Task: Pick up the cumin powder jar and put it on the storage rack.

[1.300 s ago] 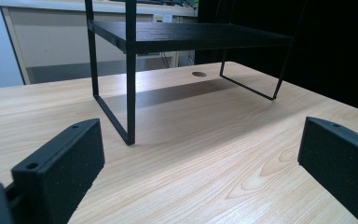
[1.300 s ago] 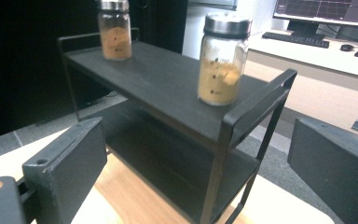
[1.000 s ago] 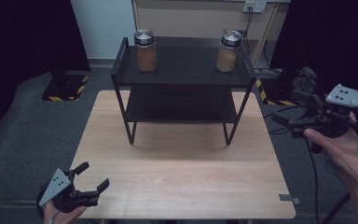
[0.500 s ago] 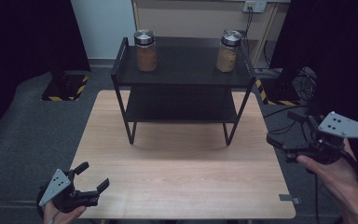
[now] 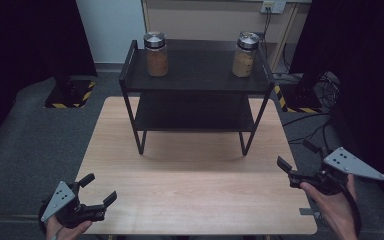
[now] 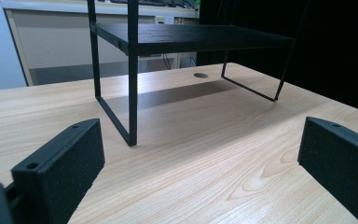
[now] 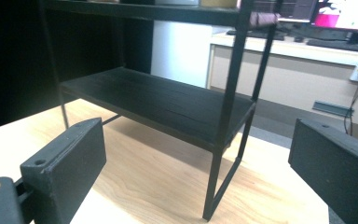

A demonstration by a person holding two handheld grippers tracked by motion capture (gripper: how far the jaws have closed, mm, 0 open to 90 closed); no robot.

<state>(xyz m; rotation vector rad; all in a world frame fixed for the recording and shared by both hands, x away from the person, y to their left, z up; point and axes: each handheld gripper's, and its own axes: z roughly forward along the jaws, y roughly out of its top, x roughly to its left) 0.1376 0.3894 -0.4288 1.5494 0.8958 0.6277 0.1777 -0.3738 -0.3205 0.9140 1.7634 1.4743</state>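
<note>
While both grippers sit low in the frame, the left gripper at lower left and the right gripper at lower right have jaws spread, holding nothing. Two jars, left jar and right jar, stand on the black shelf at upper centre, well apart from both grippers.

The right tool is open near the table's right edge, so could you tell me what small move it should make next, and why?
Probably lift the right tool toward the right jar on the rack's top shelf: it is open, empty and low, with the jar standing far above it.
</note>
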